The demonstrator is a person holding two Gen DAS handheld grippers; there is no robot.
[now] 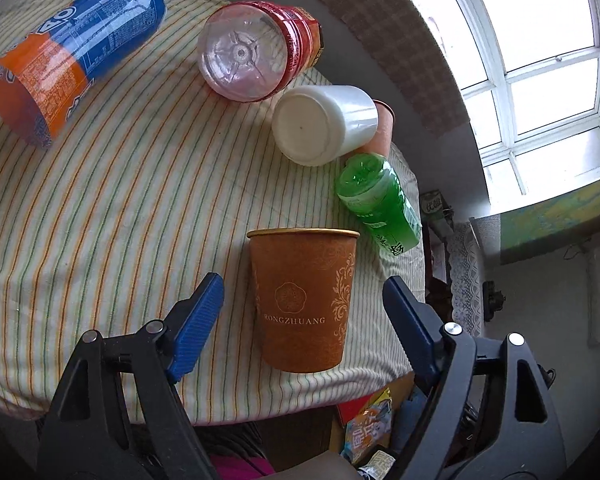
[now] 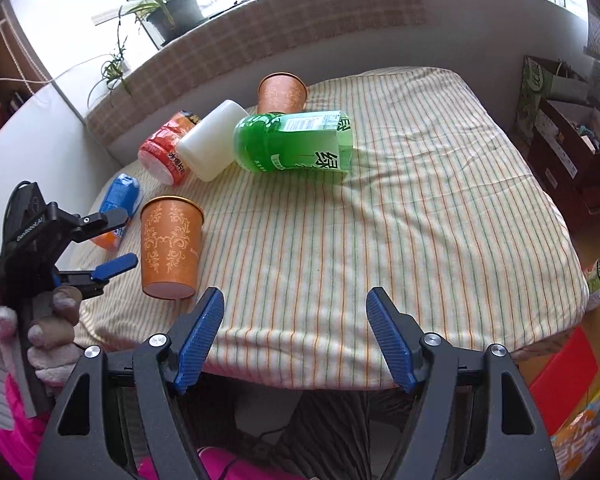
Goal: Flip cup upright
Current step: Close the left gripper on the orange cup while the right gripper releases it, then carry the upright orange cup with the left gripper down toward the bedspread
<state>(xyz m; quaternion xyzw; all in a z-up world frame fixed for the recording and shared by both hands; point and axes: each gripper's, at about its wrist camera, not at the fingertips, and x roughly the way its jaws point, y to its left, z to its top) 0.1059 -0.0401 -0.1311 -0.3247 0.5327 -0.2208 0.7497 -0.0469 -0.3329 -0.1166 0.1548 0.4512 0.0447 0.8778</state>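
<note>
A brown paper cup stands rim-up near the striped table's 6 o'clock edge, between the left gripper's spread, untouching jaws; 1 flip looks finished, withdrawal seemingly next.

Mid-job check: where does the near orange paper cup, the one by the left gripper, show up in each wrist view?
Left wrist: the near orange cup stands bottom centre, between the left gripper's open fingers, untouched.
Right wrist: near orange cup at left, beside the left gripper.
Shared landmark: the green bottle lying on its side.
</note>
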